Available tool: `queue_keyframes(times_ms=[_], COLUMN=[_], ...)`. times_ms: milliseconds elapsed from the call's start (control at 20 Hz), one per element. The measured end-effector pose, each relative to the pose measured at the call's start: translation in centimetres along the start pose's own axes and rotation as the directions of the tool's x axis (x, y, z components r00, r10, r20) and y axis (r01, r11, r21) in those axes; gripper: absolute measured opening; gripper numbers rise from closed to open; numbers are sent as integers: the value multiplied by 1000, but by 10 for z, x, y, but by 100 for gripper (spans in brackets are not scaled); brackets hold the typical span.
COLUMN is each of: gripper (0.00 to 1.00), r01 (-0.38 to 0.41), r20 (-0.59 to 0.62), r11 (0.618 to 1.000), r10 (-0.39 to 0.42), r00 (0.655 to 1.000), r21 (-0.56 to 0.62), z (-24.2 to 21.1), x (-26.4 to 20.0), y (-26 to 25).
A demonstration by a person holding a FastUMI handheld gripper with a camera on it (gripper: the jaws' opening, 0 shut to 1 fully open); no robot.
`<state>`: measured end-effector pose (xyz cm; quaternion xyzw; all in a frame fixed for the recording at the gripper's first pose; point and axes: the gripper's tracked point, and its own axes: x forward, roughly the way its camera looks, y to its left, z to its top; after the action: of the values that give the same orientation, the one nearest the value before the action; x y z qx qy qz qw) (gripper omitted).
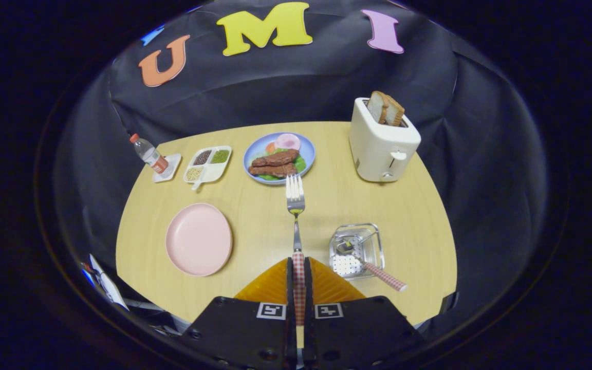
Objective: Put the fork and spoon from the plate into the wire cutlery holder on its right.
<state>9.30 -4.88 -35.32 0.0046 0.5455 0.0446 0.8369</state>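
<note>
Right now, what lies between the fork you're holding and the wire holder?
Only bare table, seen in the gripper view. The gripper is shut on the fork; the wire holder, beside the fingers, already has the spoon.

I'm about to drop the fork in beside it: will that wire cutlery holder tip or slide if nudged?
The low, square wire cutlery holder probably won't tip. It looks light, so it may slide on the smooth wooden table. The checked-handled spoon leaning out could shift.

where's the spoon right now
In the gripper view the spoon sits in the wire cutlery holder, right of the fingers gripping the fork.
</note>
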Motion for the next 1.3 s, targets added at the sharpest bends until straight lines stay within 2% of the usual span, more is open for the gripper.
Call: queue_keyframes(times_ms=[250,350,450,650,1100,1300], gripper=[6,6,6,6,8,8], r01=[25,40,18,-12,21,32], r20=[-52,-110,-181,-322,-494,-580], r11=[997,994,997,1000,998,993], r10=[-29,-51,-32,14,14,40], r00=[998,993,983,947,869,814], r21=[-71,-103,-81,9,64,113], z=[4,-6,-17,-37,-52,-51], x=[-3,-5,-6,-5,-1,6], y=[-38,-49,-52,-55,-68,-64])
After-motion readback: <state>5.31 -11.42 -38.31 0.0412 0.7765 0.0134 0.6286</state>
